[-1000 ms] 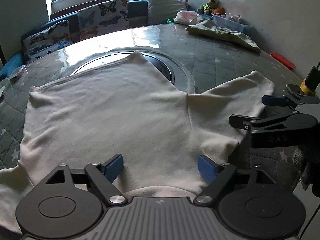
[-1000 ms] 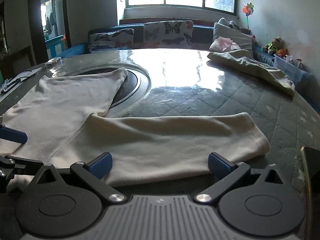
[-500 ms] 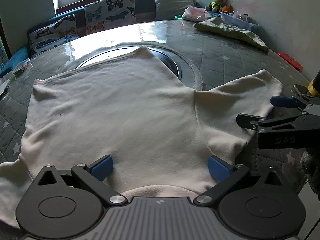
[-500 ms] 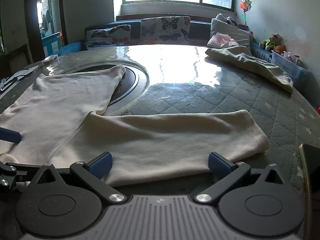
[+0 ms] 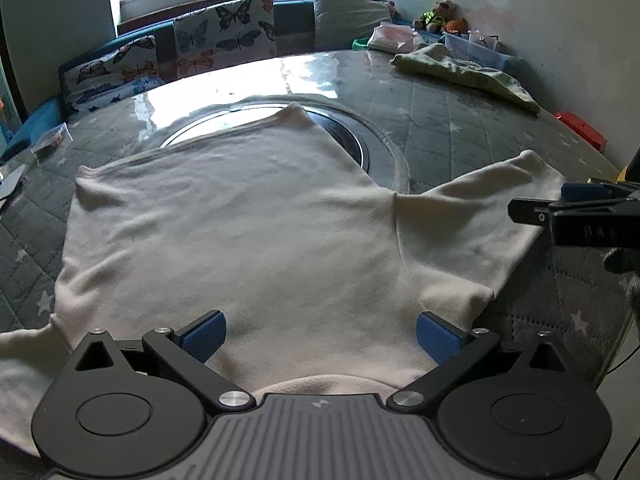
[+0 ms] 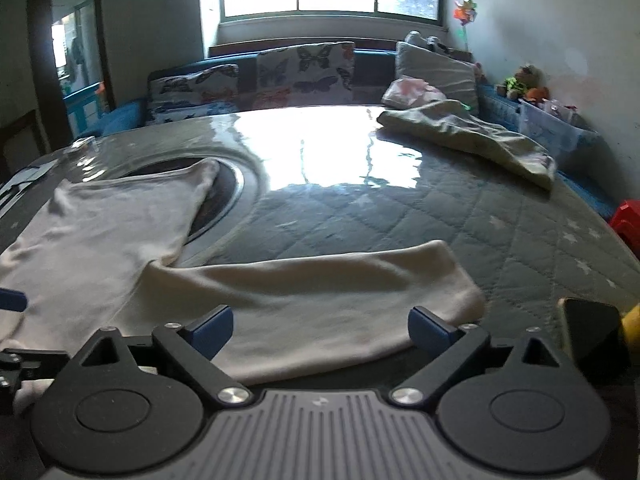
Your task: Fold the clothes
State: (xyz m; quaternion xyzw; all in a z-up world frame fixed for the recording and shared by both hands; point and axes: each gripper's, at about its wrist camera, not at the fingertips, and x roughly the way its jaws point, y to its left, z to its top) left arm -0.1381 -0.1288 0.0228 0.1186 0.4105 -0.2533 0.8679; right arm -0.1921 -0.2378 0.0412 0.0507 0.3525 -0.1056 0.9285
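Note:
A cream long-sleeved top (image 5: 240, 240) lies spread flat on the round quilted table (image 5: 460, 128), collar at the near edge. My left gripper (image 5: 320, 336) hovers open over the collar, its blue pads wide apart and clear of the cloth. In the right wrist view the top's right sleeve (image 6: 320, 300) stretches across the front. My right gripper (image 6: 320, 330) hangs over the sleeve's near edge; its jaws are closing but still wide, pads off the fabric. The right gripper (image 5: 580, 204) also shows at the right edge of the left wrist view.
A green-yellow garment (image 6: 472, 136) lies crumpled at the table's far right. A round metal inset (image 5: 352, 140) sits in the table's middle, partly under the top. A bench with butterfly cushions (image 6: 304, 72) lines the far wall. A red stool (image 6: 628, 220) stands at the right.
The left gripper's pads have spread wider. The right gripper has lifted slightly over the sleeve, and its pads have drawn in a little. The top has not moved.

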